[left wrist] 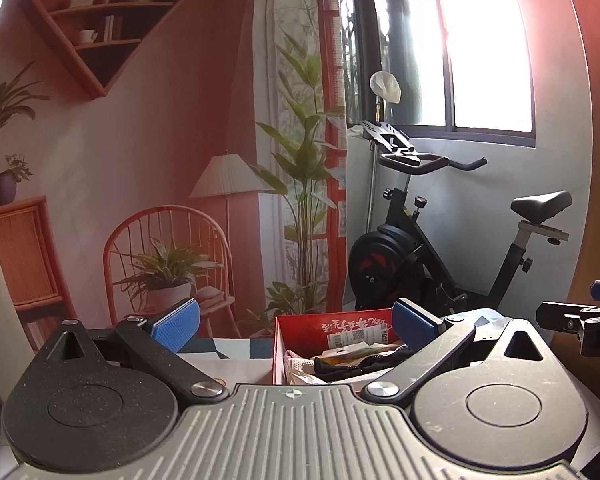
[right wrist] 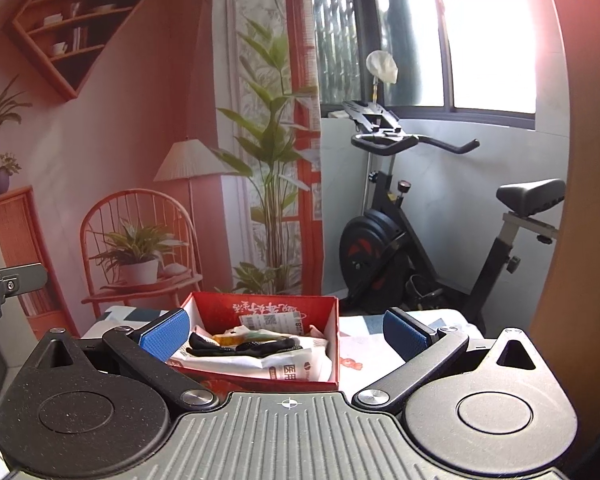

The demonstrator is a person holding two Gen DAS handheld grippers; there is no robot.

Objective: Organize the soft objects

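A red cardboard box (right wrist: 260, 308) stands on the patterned table, and it also shows in the left wrist view (left wrist: 332, 322). It holds soft items: a black fabric piece (right wrist: 256, 346), white plastic packets (right wrist: 284, 368) and a yellow-green item (right wrist: 240, 334). My left gripper (left wrist: 296, 326) is open and empty, held in front of the box. My right gripper (right wrist: 284, 334) is open and empty, its jaws spread on either side of the box. Each gripper shows at the edge of the other's view.
The table has a white, blue and grey patterned cloth (right wrist: 376, 328). Behind it stand a printed backdrop with a chair and plants (right wrist: 140, 240) and an exercise bike (right wrist: 420, 248) by the window. An orange curved panel (right wrist: 580, 200) is at the right.
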